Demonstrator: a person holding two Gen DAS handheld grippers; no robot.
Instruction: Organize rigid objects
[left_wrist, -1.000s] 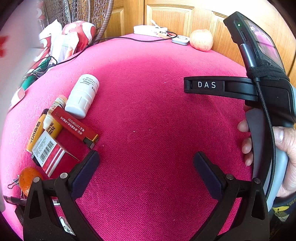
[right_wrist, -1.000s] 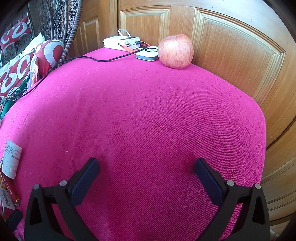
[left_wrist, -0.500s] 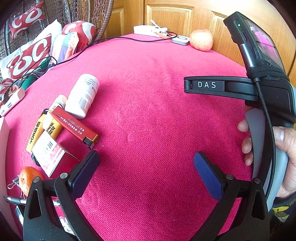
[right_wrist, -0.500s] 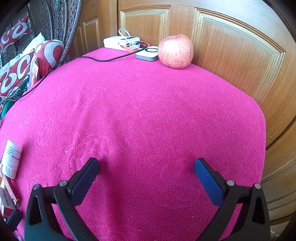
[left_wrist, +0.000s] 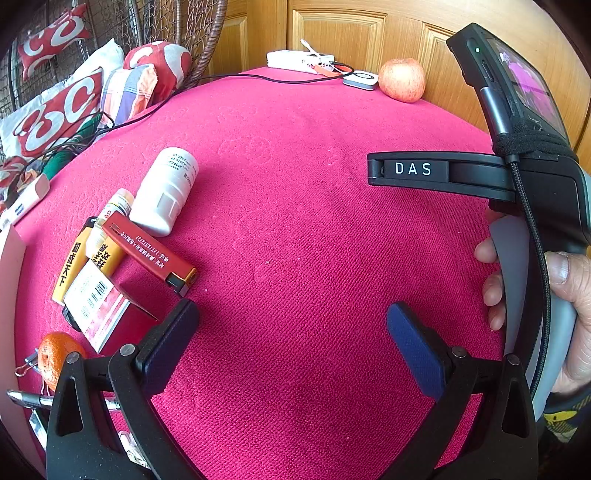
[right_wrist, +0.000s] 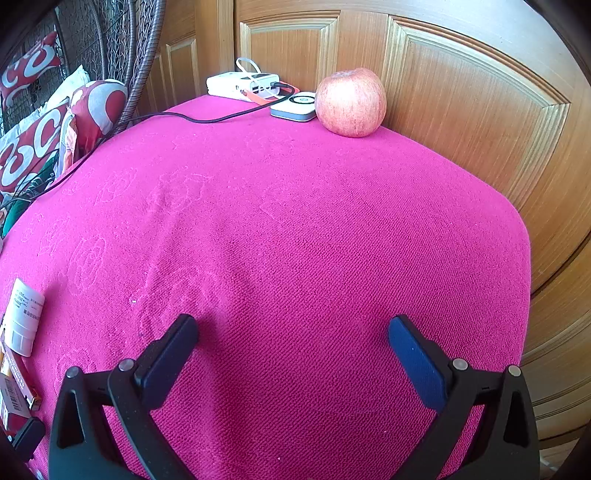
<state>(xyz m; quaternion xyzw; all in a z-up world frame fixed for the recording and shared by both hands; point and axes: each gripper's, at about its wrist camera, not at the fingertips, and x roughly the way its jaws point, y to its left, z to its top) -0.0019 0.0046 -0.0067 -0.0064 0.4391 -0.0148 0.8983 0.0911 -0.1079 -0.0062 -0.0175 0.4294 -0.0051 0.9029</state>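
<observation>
A pile of small objects lies at the left of the pink table (left_wrist: 314, 240): a white pill bottle (left_wrist: 164, 192) on its side, a red lighter (left_wrist: 147, 254), a yellow tube (left_wrist: 105, 240), a red and white box (left_wrist: 98, 310) and a small orange (left_wrist: 53, 356). My left gripper (left_wrist: 291, 332) is open and empty just right of the pile. My right gripper (right_wrist: 291, 343) is open and empty over bare cloth; its body shows in the left wrist view (left_wrist: 517, 177). The bottle also shows in the right wrist view (right_wrist: 24, 317).
An apple (right_wrist: 351, 101), a white charger puck (right_wrist: 295, 105) and a white power bank (right_wrist: 243, 85) with a black cable sit at the table's far edge by the wooden door (right_wrist: 461, 110). Cushions (left_wrist: 62, 110) lie beyond the left edge. A pen (left_wrist: 26, 400) lies near the orange.
A blurred pale shape that covered the upper left of the left wrist view has gone, uncovering the cushions. Both grippers have hardly moved.
</observation>
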